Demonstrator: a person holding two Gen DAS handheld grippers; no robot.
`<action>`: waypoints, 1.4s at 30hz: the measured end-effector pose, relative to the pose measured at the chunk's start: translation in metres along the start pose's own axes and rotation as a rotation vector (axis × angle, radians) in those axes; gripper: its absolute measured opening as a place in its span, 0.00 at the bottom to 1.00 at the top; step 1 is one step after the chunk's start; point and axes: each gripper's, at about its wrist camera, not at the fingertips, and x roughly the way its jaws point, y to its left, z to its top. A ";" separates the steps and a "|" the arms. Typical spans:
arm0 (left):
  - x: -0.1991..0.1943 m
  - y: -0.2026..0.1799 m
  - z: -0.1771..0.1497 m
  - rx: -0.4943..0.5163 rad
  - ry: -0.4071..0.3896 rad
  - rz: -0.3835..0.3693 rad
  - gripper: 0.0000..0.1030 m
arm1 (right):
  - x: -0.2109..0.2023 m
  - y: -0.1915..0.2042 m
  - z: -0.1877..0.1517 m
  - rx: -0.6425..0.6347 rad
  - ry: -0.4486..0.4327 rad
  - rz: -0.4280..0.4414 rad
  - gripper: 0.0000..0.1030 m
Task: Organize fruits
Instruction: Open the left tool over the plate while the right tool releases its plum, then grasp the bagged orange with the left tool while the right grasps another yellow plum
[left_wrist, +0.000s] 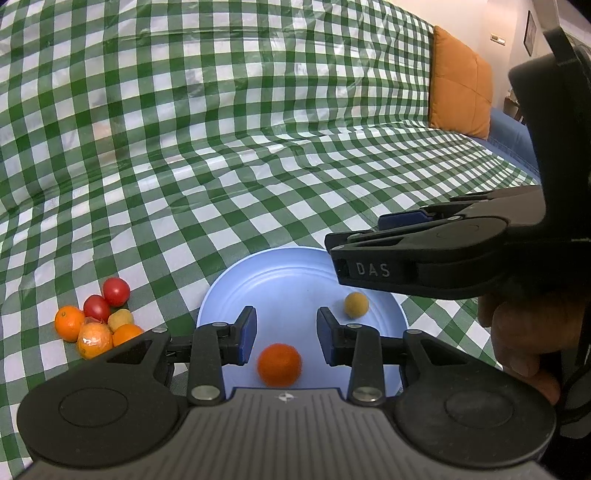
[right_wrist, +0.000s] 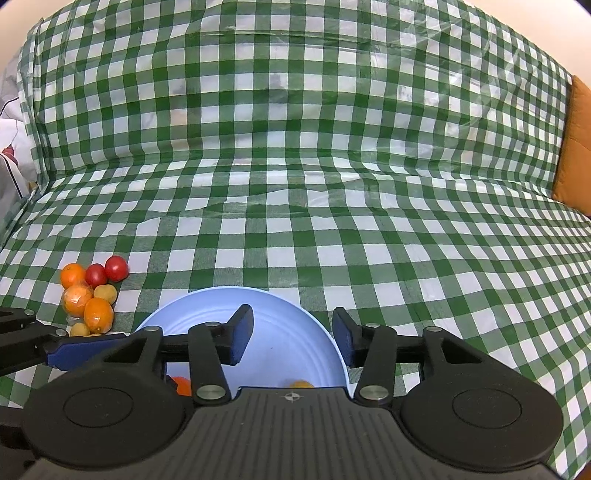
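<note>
I have two fruits on the blue plate (left_wrist: 236, 288) so far, an orange (left_wrist: 279, 364) near its front rim and a small yellow fruit (left_wrist: 356, 305) toward its right side, so I judge a drop-off just finished. Both my left claw (left_wrist: 286, 334) and right claw (right_wrist: 291, 334) hang released and empty over the plate. Next I should reach for the fruit pile (right_wrist: 90, 295) on the checked cloth (right_wrist: 332, 240), left of the plate, taking one piece without scattering the rest.
</note>
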 end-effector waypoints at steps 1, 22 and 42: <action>0.000 0.001 0.000 -0.004 0.000 0.002 0.39 | -0.001 0.000 -0.001 0.001 -0.005 -0.005 0.50; -0.029 0.070 0.022 -0.147 -0.052 0.023 0.17 | -0.011 0.009 0.003 0.044 -0.092 0.029 0.30; -0.009 0.223 0.001 -0.570 0.209 0.066 0.21 | 0.007 0.106 -0.003 -0.133 -0.062 0.298 0.31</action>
